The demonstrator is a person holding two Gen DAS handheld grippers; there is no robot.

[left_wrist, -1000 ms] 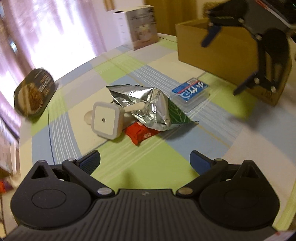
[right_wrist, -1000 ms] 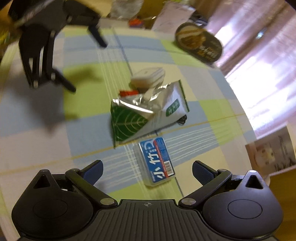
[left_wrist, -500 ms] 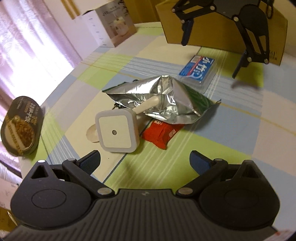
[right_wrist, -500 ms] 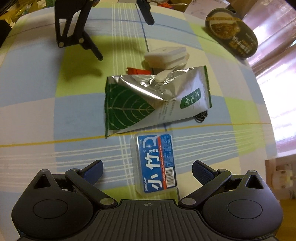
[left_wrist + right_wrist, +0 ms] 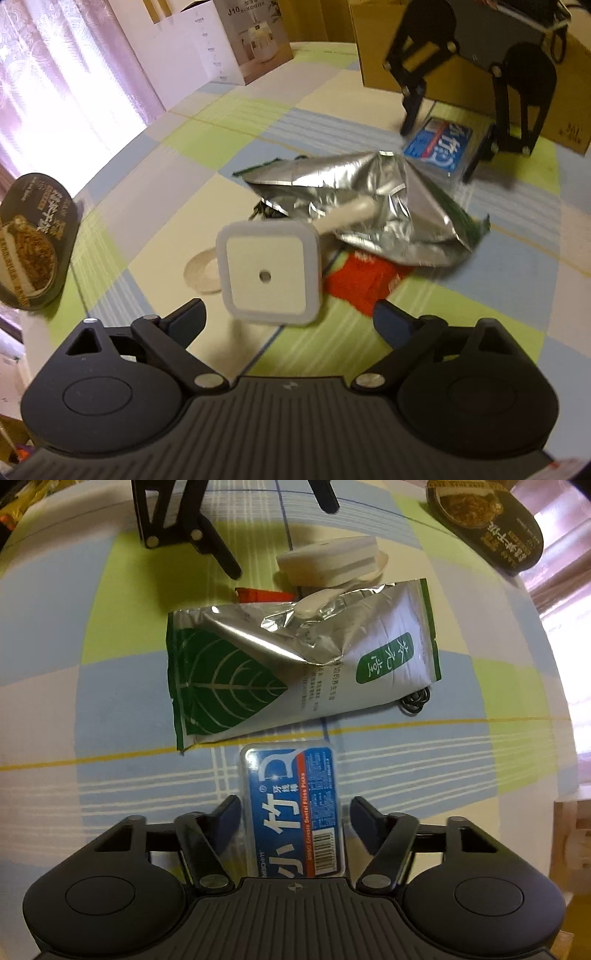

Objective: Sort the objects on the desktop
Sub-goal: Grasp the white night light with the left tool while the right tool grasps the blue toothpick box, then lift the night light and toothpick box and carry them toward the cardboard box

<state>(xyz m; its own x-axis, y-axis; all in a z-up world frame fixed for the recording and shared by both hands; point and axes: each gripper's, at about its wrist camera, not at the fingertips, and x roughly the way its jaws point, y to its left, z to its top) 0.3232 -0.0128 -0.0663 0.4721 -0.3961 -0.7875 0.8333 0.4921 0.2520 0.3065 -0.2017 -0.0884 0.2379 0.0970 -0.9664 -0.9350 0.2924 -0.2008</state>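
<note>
The right tool (image 5: pixel 293 821) stands low over the floss box (image 5: pixel 293 808), its two fingers spread a little wider than the box and set one on each side of it, neither plainly touching. The box lies flat on the table (image 5: pixel 369 771) with its long axis running straight along the fingers, so its narrow width sits across the gap: a plain closing should catch it by the long sides. The box reaches back under the tool's body, so the grip would likely land near mid-length.

Beyond the box, just past its far end, lies the foil pouch (image 5: pixel 295 664), crumpled, with a pale spoon (image 5: pixel 314 603) on it and a small black ring (image 5: pixel 413 701) at its edge. A red packet (image 5: pixel 258 594) shows from under the pouch's far side, next to the white square light (image 5: pixel 328 563).

The left tool (image 5: pixel 288 319) faces the same heap from the other side, spread wide and holding nothing, with the light (image 5: pixel 269 277) just ahead of its fingers. The right tool is far nearer the box. A dark bowl lid (image 5: pixel 487 524) sits off at the table's edge, and a carton (image 5: pixel 480 55) stands behind the right tool.
</note>
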